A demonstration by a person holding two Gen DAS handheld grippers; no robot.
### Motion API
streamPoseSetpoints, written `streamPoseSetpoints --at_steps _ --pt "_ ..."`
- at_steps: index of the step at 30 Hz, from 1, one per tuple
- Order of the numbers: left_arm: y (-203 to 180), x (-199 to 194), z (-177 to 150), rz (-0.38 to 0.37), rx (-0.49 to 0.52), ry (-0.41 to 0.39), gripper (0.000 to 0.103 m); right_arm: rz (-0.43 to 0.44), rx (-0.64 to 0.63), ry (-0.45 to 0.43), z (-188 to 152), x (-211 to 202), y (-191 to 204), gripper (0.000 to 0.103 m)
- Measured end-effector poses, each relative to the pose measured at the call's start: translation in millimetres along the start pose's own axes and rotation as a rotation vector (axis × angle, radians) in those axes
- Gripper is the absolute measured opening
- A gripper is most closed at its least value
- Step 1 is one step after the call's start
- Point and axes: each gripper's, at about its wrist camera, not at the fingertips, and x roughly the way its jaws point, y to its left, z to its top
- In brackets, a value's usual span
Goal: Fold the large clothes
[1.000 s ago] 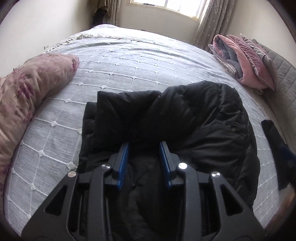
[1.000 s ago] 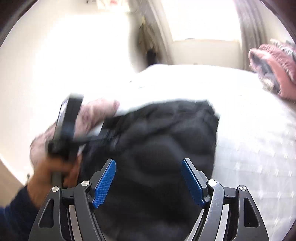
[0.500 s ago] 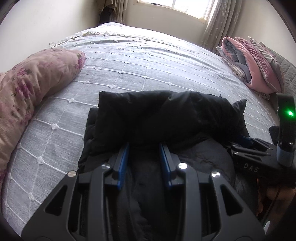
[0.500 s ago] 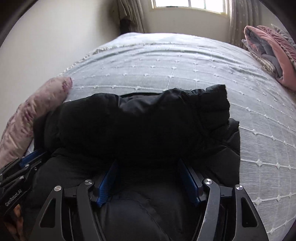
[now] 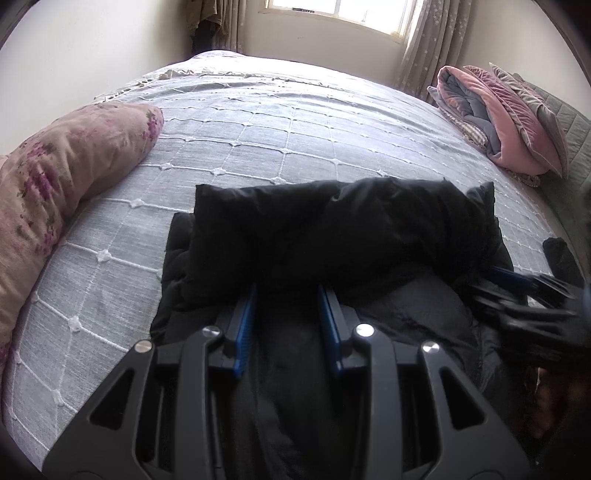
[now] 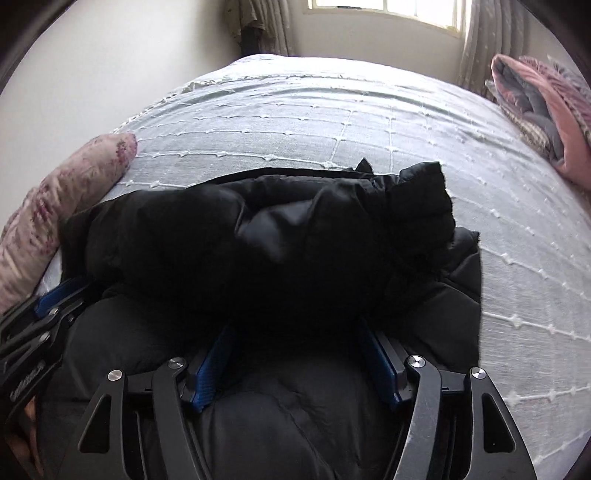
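So where I'm at: the black puffer jacket [image 5: 340,236] is lying on the near part of the bed [image 5: 295,122], and it looks mostly folded already. The far portion is doubled over toward me into a thick roll sitting on top of the lower layer, and on the right a bit of the lower layer sticks out past the top fold, so the stack isn't perfectly squared up. My guess is there's one more fold or at least some tidying left, since the near part under my tools is a flat single spread.

Left hand-held gripper [image 5: 287,291] has its jaws fairly narrow, tips buried under the edge of the roll, but I honestly can't tell if it's pinching fabric or just resting there. Right hand-held gripper [image 6: 299,332] is spread wider, tips also tucked under the fold edge, same story: can't say it's gripping anything.

Room-wise: the bed has a pale grey quilted cover with a white grid of stitching. A floral pink pillow [image 5: 62,166] sits off to the left, a pile of pink and grey folded bedding [image 5: 498,118] far right, and a curtained window [image 5: 332,14] behind it all.
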Motion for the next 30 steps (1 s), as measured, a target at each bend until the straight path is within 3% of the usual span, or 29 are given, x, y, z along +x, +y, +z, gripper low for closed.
streamPoseSetpoints --at_steps 4,7,10,14,16,22,30 --pt "8 -15 0 -0.027 -0.018 0.025 0.036 0.071 0.037 -0.082 -34 -68 -17 0.069" --pt "13 -40 -5 -0.027 -0.040 0.030 0.036 0.067 -0.034 -0.110 -76 -112 -17 0.069" --pt "13 -62 -13 -0.041 -0.037 -0.004 0.047 0.086 -0.067 -0.121 -103 -131 -15 0.069" --pt "11 -42 -32 -0.021 -0.009 0.095 0.049 0.136 -0.046 -0.072 -115 -108 -8 0.069" --pt "14 -41 -37 -0.007 -0.011 0.101 0.049 0.156 -0.022 -0.033 -121 -84 -10 0.072" --pt "15 -34 -40 -0.006 -0.028 0.118 0.049 0.158 -0.045 -0.008 -122 -64 -4 0.074" --pt "31 -66 -47 -0.069 -0.079 0.107 0.053 0.126 -0.032 -0.050 -127 -80 -1 0.075"
